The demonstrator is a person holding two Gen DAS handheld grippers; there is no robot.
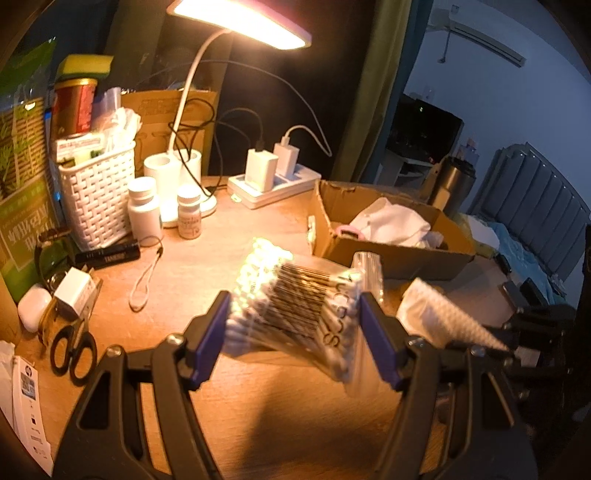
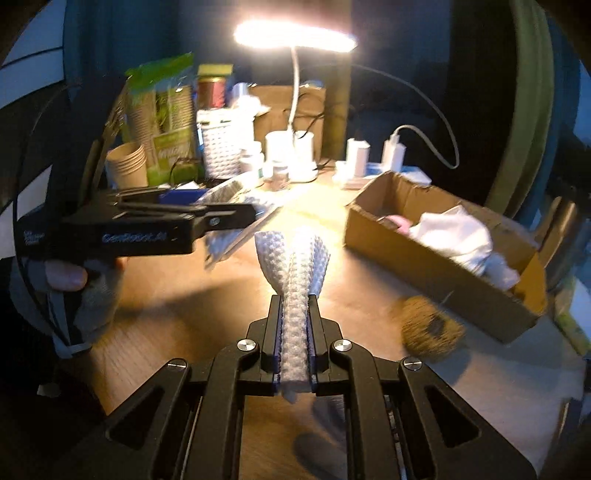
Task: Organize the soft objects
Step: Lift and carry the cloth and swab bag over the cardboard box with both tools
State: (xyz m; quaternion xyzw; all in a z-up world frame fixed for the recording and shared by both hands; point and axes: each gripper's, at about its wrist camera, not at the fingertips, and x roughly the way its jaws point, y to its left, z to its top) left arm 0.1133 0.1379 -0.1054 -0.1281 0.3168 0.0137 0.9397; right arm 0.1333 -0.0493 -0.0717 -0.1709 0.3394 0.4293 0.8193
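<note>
My left gripper (image 1: 295, 332) is shut on a clear pack of cotton swabs (image 1: 291, 306) and holds it above the wooden table (image 1: 258, 424). It shows from the side in the right wrist view (image 2: 229, 216). My right gripper (image 2: 293, 310) is shut on a folded white textured cloth (image 2: 295, 266) that fans out past the fingertips; the cloth also shows in the left wrist view (image 1: 443, 314). An open cardboard box (image 2: 436, 258) to the right holds white cloth (image 2: 458, 236) and something pink (image 2: 400, 223).
A lit desk lamp (image 1: 240, 22) stands at the back. A white woven basket (image 1: 98, 195), pill bottles (image 1: 144, 206), a power strip (image 1: 273, 184), scissors (image 1: 72, 350) and a black tube (image 1: 110, 254) crowd the left. A brown fuzzy ball (image 2: 432, 328) lies by the box.
</note>
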